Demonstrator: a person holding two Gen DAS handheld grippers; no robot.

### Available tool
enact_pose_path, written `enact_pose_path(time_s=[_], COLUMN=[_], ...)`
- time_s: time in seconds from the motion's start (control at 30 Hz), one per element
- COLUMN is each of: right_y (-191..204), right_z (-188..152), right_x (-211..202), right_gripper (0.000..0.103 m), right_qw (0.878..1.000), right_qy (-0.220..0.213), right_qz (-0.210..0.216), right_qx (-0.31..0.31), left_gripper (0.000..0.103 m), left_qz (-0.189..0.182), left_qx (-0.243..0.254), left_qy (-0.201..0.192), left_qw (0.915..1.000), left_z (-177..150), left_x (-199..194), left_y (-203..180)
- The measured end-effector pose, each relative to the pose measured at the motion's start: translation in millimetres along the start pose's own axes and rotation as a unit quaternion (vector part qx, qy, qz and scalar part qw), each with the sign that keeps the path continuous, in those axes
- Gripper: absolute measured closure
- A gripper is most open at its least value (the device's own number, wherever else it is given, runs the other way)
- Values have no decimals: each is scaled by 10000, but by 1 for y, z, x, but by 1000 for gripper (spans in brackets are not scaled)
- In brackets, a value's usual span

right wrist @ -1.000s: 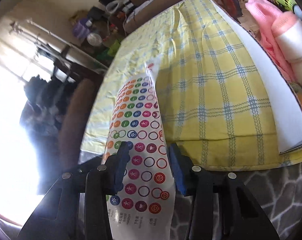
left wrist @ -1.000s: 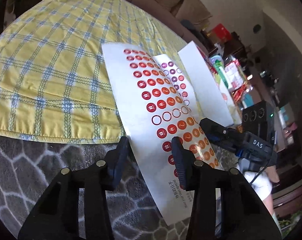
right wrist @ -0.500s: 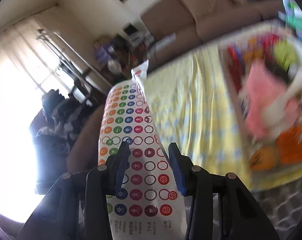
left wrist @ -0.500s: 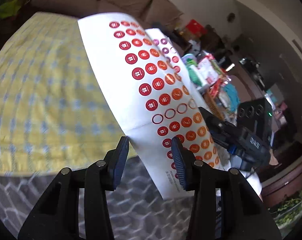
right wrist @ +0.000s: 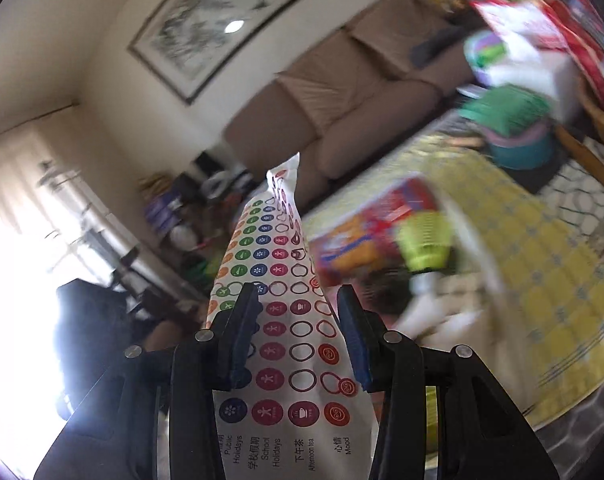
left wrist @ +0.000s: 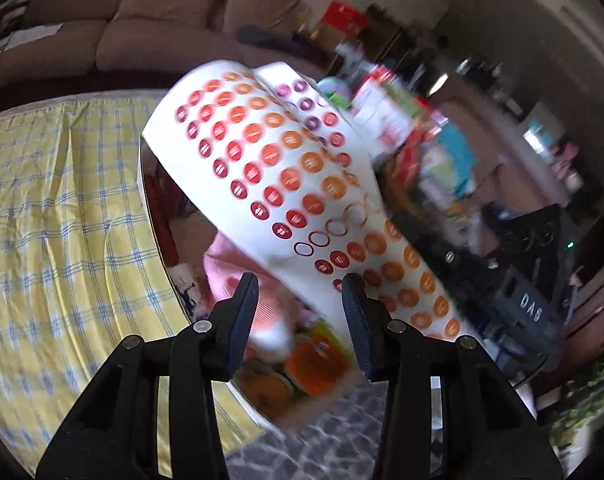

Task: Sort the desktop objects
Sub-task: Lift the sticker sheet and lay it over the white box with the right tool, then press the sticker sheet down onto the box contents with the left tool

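Left wrist view: white sticker sheets point(left wrist: 286, 184), dotted red and orange, bow above the spread left gripper point(left wrist: 300, 300). Right gripper point(right wrist: 296, 316), also spread, flanks them.

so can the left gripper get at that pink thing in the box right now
Probably not cleanly. The left gripper is open and aimed toward the pink item, but the curled sticker sheet hangs just above it and crosses the right finger's path, so it would likely snag first.
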State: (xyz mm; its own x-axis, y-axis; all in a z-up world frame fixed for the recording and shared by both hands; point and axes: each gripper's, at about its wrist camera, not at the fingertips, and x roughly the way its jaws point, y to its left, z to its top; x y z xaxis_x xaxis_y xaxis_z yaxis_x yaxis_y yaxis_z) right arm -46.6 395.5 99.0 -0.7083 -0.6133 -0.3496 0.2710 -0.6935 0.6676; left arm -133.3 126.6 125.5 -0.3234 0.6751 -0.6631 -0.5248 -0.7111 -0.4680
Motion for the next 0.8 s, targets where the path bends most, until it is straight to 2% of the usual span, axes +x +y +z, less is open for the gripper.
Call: enact_pose_path(time_s=[0.1,0.17,0.33,0.43,0.5,0.63,0.67,0.73,0.77,0.8], right_y=[-36,-45,-34,-20,-19,-15,-14,-10,-6,-5], right_z=[0,0,-1,3,6,6,5,3,1,1], right_x=[6,10,4,-16,-19,-29,-31,-36,-37,-37], right_gripper=[60,60,57,55,54,55,58,77,78,78], right_qw=[9975,9926,9861,9850,9838,9811,9828,9891,9928,9937], right_qy=[106,318,339,131,241,493,563,698,760,809], right_qz=[-688,-1166,-1513,-1525,-1589,-1648,-1539,-1099,-724,-563], right_qx=[116,-98,-600,-800,-794,-886,-847,-693,-577,-540], left_gripper=[62,52,51,48,43,47,49,49,50,50], left_qz=[374,418,553,599,736,875,872,835,826,803], left_qx=[-22,-53,21,199,318,442,420,401,392,371], left_qy=[42,22,-73,-206,-264,39,93,137,147,171], left_qw=[9993,9991,9984,9978,9964,9952,9953,9956,9957,9959], left_z=[2,-3,-20,-30,-38,-51,-54,-56,-57,-57], left_x=[13,15,8,-7,-19,-16,-15,-18,-18,-16], left_y=[6,11,12,3,3,6,7,7,6,5])
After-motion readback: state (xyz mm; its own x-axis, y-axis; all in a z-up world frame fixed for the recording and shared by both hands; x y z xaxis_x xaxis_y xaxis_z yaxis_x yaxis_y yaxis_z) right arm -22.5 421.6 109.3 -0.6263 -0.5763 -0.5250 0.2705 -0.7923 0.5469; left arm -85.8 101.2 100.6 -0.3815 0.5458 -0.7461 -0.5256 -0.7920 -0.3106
